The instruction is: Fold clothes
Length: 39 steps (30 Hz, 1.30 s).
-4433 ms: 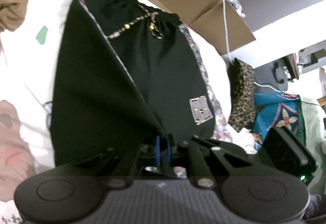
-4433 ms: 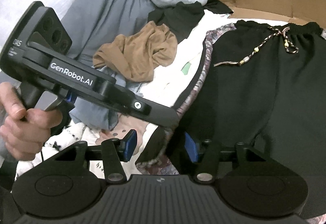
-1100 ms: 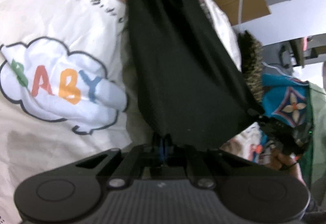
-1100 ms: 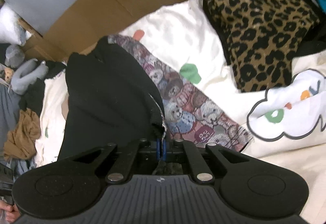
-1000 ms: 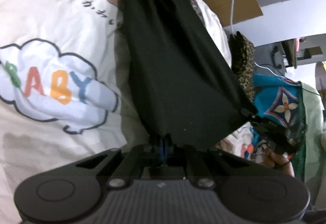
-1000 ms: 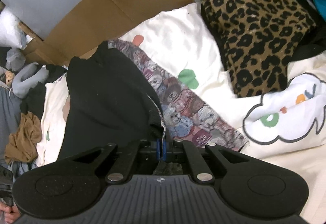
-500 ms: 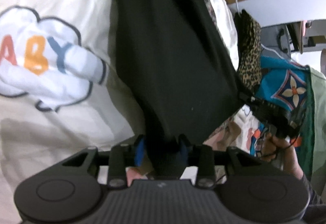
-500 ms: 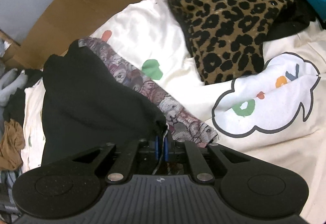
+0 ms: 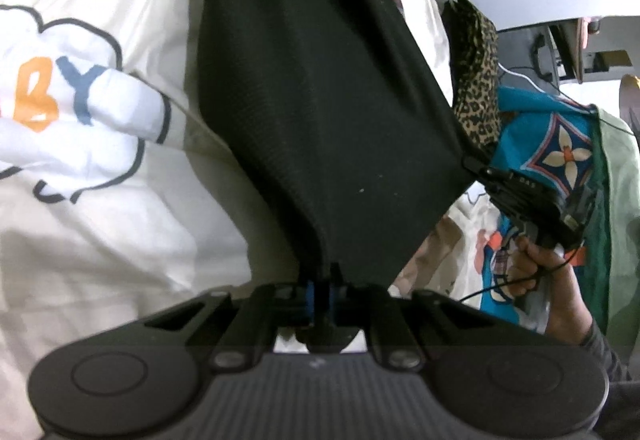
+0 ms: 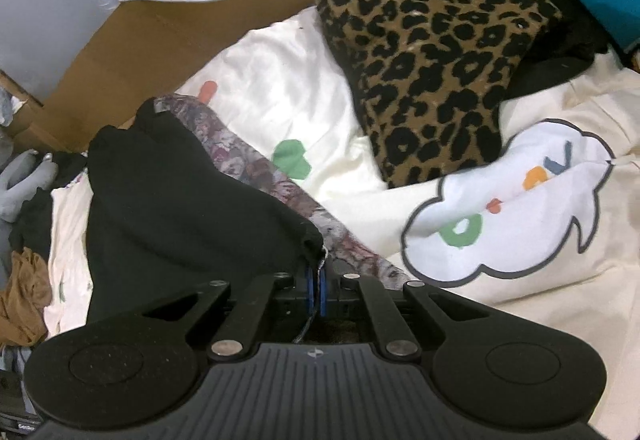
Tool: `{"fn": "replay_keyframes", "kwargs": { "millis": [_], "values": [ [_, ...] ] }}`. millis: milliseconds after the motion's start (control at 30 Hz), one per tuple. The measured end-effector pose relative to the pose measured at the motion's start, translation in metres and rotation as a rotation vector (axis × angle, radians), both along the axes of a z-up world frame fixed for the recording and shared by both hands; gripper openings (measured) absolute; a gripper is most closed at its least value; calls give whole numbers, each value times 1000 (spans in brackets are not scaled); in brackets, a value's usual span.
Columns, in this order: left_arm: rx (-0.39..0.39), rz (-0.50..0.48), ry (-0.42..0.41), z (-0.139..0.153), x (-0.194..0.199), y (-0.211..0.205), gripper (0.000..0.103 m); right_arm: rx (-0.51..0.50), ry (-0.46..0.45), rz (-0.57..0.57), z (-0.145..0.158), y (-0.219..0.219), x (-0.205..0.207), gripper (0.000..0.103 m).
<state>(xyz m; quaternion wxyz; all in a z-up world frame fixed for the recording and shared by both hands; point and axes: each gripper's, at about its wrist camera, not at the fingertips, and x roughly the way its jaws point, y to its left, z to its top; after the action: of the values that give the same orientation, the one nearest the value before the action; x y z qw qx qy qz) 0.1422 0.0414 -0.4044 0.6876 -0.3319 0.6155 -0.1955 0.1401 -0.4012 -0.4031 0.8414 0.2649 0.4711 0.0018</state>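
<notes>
Right gripper point(image 10: 316, 290) pinching black shorts point(image 10: 172, 216) hem; leopard-print cloth point(image 10: 432, 40) beyond

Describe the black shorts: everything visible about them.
The black shorts look like matte knit fabric with a patterned side stripe of muted faces. They stretch taut between two pinched corners: the left gripper is shut on one, the right gripper on another. Their far end lies on the cream bedsheet.

Both wrist cams sit close above the bed, angled steeply down along their fingers. Shared: black shorts point(image 9: 320, 88) point(image 10: 168, 208) centre, leopard cloth point(image 9: 476, 72) point(image 10: 432, 52) upper right, cream sheet point(image 9: 120, 232) point(image 10: 280, 88). Left view catches right gripper point(image 9: 472, 164) at right.
</notes>
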Motion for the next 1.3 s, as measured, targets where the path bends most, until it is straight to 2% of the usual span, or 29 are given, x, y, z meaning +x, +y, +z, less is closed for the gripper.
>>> {"fn": "replay_keyframes", "kwargs": {
  "millis": [67, 233, 300, 433, 500, 533, 600, 700, 933, 1100, 1200, 1300],
  "values": [
    [35, -21, 3, -3, 1, -4, 6, -5, 12, -6, -4, -2, -1, 1],
    [49, -41, 23, -12, 2, -9, 5, -31, 43, -15, -13, -5, -1, 1],
    [48, -49, 16, -11, 2, -10, 4, -40, 51, -21, -14, -6, -2, 1],
    [98, -84, 15, -8, 5, -14, 6, -43, 71, -25, -18, -7, -2, 2],
    [138, -105, 17, -3, 6, -17, 11, -33, 88, -39, -18, -10, -2, 7],
    [156, -114, 18, 0, 6, -16, 12, -27, 97, -48, -17, -11, -2, 13],
    [193, -133, 18, 5, 7, -15, 19, -52, 102, -39, -11, -10, -2, 17],
    [217, -117, 16, 14, 9, -5, 20, -96, 95, -24, 0, -7, -5, 24],
    [282, -42, -3, 34, 16, 24, 20, -92, 56, -53, 16, -5, -11, 24],
    [363, 25, 14, 47, 26, 42, 20, -83, 27, -43, 27, 0, -9, 29],
    [410, 41, -7, 59, 34, 46, 20, -90, -35, -33, 36, 2, -10, 40],
    [444, 42, -3, 65, 47, 46, 20, -99, -36, -7, 34, 10, -8, 40]
  ]
}}
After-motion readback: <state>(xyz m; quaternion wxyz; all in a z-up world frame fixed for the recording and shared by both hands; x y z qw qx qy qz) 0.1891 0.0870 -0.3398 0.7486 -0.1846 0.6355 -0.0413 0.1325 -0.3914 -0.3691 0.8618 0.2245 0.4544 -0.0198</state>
